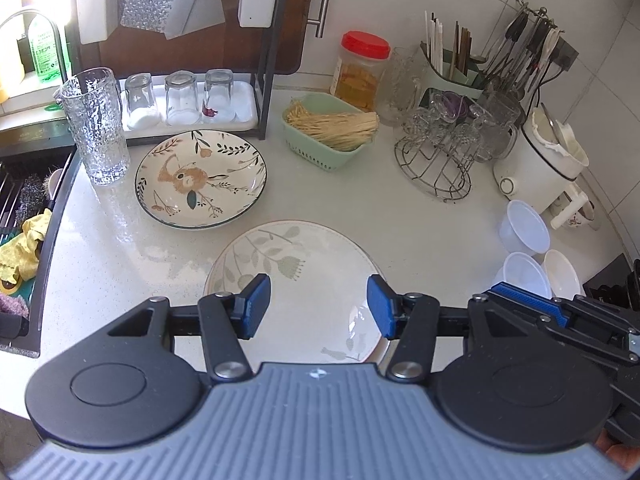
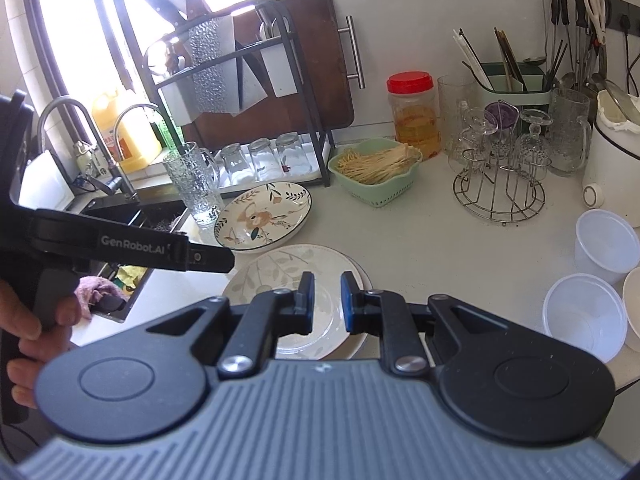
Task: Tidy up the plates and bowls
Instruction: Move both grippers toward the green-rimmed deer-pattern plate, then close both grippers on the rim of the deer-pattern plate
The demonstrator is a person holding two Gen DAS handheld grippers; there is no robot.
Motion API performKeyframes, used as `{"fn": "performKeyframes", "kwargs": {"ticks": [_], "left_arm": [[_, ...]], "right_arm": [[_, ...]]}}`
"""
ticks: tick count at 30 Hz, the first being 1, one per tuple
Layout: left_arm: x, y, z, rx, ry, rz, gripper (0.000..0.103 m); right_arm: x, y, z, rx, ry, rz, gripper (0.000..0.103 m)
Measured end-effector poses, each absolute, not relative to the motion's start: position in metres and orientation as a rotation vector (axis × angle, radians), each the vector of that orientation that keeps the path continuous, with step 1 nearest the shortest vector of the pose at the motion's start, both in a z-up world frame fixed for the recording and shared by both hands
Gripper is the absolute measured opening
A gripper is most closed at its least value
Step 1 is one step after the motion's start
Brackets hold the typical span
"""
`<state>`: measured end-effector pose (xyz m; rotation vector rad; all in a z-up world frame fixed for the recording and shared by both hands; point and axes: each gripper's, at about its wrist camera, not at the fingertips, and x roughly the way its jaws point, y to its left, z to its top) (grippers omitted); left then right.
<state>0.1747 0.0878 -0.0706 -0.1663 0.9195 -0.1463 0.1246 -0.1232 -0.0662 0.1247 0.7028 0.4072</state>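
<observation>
Nearest you, the pale leaf-print plate (image 1: 296, 280) lies flat on the white counter (image 1: 120, 240), directly under both tools. Your left gripper (image 1: 319, 306) hangs above its near half with the blue pads set wide apart and nothing between them. Your right gripper (image 2: 326, 300) is over the same plate (image 2: 280, 276), its pads drawn in to a narrow gap. No rim sits between them that you can see, so it looks empty, though it is neither fully spread nor pressed together.

From the right wrist view a second rim (image 2: 360, 280) shows under the leaf plate on its right side, so judge it as sitting on another dish. That right edge is the side your right gripper is closer to.

Farther on and to the left, the floral deep plate (image 1: 200, 178) rests by itself, just beside the leaf plate's far-left edge and near the tall textured glass (image 1: 98, 128). Round plates have no long axis, so what matters is direction: it lies ahead and left, nearer your left hand.

Off to the right, well apart from the plates, the translucent plastic bowls (image 1: 524, 228) cluster near the white cooker (image 1: 536, 160), on your right hand's side.
</observation>
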Motion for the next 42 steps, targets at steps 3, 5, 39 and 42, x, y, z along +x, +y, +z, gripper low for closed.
{"fn": "performKeyframes", "kwargs": {"ticks": [3,5,39,42], "left_arm": [[0.186,0.093,-0.076,-0.162,0.934,-0.158,0.06],[0.193,0.097,-0.078,-0.156,0.939,-0.163,0.06],[0.326,0.199,-0.098,-0.142,0.961,-0.092,0.067],[0.332,0.209,-0.105,-0.157,0.98,-0.066,0.068]], "right_arm": [[0.131,-0.118,-0.069,0.131,0.711,0.398,0.018],[0.135,-0.114,-0.069,0.133,0.712,0.392,0.018],[0.275,-0.027,-0.103,0.144,0.759,0.415,0.018],[0.282,-0.02,-0.11,0.149,0.783,0.421,0.018]]}}
